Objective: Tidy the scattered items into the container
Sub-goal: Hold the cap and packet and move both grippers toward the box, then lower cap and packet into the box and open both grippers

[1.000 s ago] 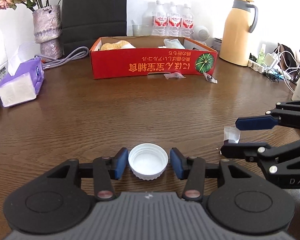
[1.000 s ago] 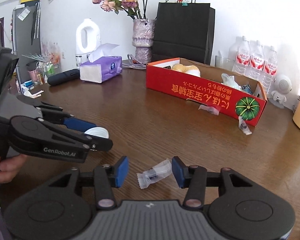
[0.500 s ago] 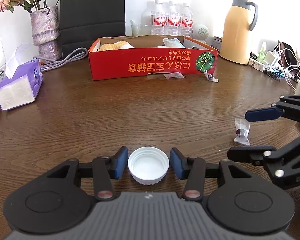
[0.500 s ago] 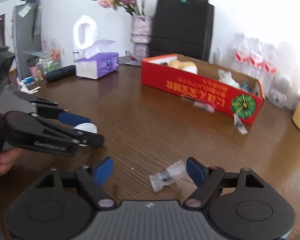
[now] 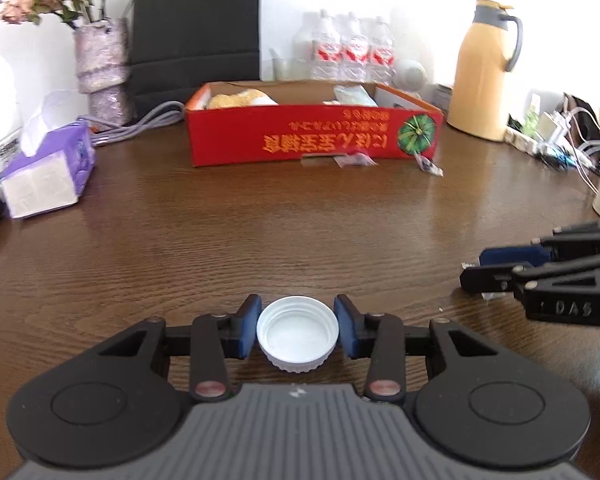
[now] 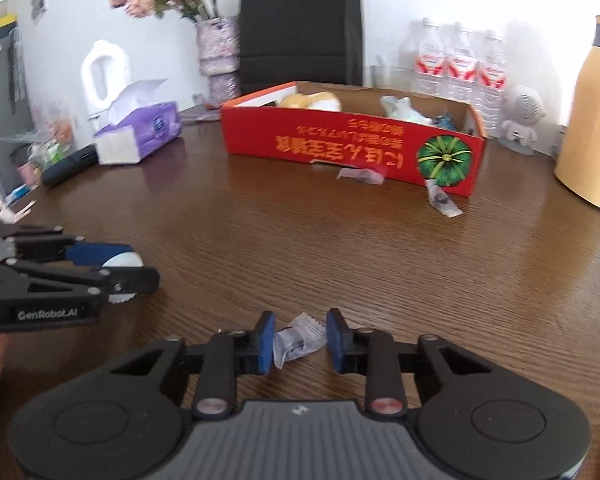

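Observation:
My left gripper [image 5: 298, 330] is shut on a white bottle cap [image 5: 298, 332], held just above the brown table; it also shows in the right wrist view [image 6: 122, 268]. My right gripper [image 6: 300, 340] has closed in around a small clear wrapped candy [image 6: 298, 340]; the left pad touches it, a small gap remains at the right pad. The red cardboard box [image 5: 312, 138] stands at the back of the table with items inside. Two more clear wrappers [image 5: 354, 160] [image 5: 428, 166] lie at its front wall.
A purple tissue box [image 5: 46, 170] sits at the left, a vase with flowers [image 5: 102, 76] and a black bag [image 5: 196, 28] behind. Water bottles [image 5: 342, 56] and a yellow thermos [image 5: 486, 72] stand at the back right. Cables and chargers [image 5: 560, 140] lie at the right edge.
My right gripper opened wide half a second ago and has now narrowed around the wrapped candy. The left gripper stays shut on the cap and has risen slightly toward the box.

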Motion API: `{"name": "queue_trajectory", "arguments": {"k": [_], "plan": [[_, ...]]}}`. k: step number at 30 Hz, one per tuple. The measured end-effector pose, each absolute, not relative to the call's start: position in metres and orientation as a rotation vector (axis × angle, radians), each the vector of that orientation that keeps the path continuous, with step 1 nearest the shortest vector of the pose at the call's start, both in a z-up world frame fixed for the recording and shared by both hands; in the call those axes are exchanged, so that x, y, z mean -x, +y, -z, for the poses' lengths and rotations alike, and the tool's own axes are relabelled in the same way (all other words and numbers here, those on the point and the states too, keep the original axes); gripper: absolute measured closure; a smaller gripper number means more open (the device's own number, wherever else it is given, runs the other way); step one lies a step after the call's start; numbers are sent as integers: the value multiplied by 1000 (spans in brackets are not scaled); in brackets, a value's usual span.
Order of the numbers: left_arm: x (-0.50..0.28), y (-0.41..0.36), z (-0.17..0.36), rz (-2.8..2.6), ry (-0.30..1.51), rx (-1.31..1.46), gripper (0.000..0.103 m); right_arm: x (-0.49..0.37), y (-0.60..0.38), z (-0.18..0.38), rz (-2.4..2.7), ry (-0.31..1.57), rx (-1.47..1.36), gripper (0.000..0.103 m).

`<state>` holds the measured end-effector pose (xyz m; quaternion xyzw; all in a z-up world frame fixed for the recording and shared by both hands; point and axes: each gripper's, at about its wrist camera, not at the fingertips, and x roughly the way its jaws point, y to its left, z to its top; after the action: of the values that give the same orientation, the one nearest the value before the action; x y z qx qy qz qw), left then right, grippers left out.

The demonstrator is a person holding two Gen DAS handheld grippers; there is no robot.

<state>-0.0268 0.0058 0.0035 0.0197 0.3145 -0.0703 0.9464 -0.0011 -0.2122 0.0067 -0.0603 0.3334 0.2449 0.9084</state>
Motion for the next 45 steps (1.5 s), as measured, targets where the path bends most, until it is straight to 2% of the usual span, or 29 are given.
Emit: {"name": "queue_trajectory", "arguments": {"k": [3, 4, 5, 9, 12, 17, 20, 27, 31, 36, 40, 45], "plan": [[37, 2, -8, 130, 604, -22, 63, 10, -208, -4, -451, 647, 129, 84], [40, 2, -10, 127, 598, -12, 63, 14, -206, -5, -437, 638, 129, 91], [43, 1, -12, 123, 592, -3, 63, 16, -205, -5, -422, 635, 122, 93], [55, 2, -20, 103, 556, 10, 63, 34, -204, -11, -380, 586, 135, 93], [66, 3, -26, 90, 508, 10, 63, 56, -204, -27, -373, 480, 159, 93], [75, -2, -40, 118, 429, -18, 63, 95, -190, -53, -321, 201, 301, 93], [67, -3, -48, 132, 415, -5, 63, 99, -181, -61, -312, 139, 347, 93], [-9, -5, -97, 189, 338, 27, 63, 14, -208, -86, -318, 255, 76, 93], [-92, -4, -141, 170, 326, 92, 63, -71, -228, -123, -333, 279, -78, 92], [-182, -4, -182, 149, 356, 106, 62, -155, -227, -181, -351, 308, -84, 93], [-234, 5, -149, 157, 512, 97, 62, -211, -219, -192, -395, 422, -35, 92], [-278, -1, -87, 169, 742, 97, 62, -288, -204, -136, -380, 689, 3, 92]]}}
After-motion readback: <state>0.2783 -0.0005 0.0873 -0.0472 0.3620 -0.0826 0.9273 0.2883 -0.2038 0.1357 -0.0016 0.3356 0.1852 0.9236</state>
